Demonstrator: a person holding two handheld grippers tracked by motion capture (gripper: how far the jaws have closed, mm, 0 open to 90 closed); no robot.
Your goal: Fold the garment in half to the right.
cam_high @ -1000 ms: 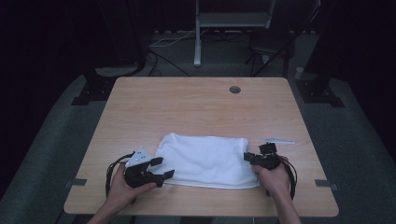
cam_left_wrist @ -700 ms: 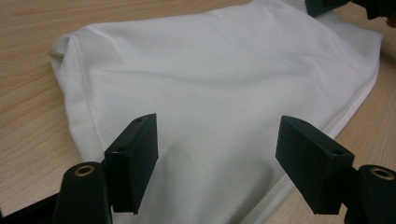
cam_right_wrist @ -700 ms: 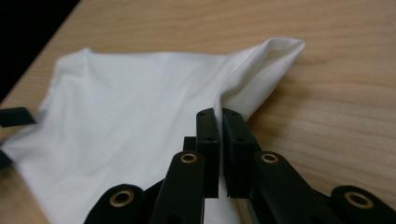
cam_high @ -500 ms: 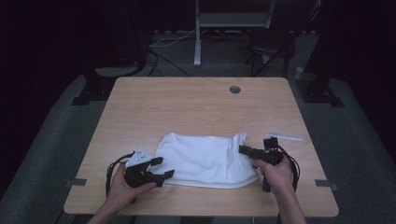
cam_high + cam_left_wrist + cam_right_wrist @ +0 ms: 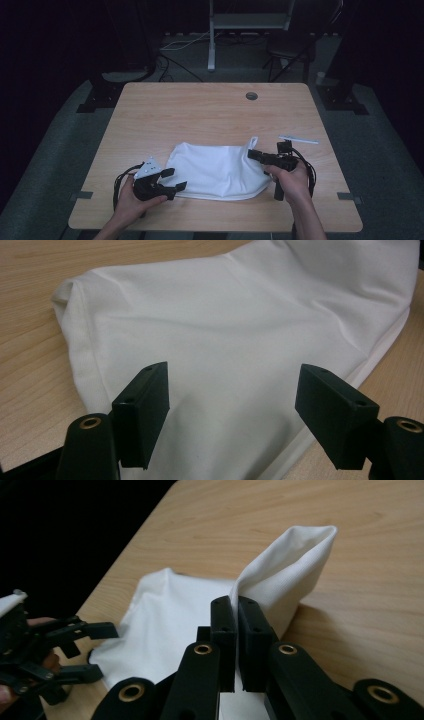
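The white cloth (image 5: 216, 169) lies rumpled on the near half of the desk (image 5: 210, 115), its right corner pinched up off the wood by the right gripper (image 5: 234, 611), whose jaws are clamped together on it. The left gripper (image 5: 232, 390) hovers at the cloth's left edge with jaws apart, gripping nothing. This looks like the start of a fold; next, the left jaws likely need to close on their edge.

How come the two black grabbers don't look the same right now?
The left gripper has its jaws wide apart with nothing pinched, while the right gripper is squeezed shut on the white cloth. The left one sits low by the cloth's edge; the right one holds a corner of the cloth up off the table. Both are black, and a hand holds each.
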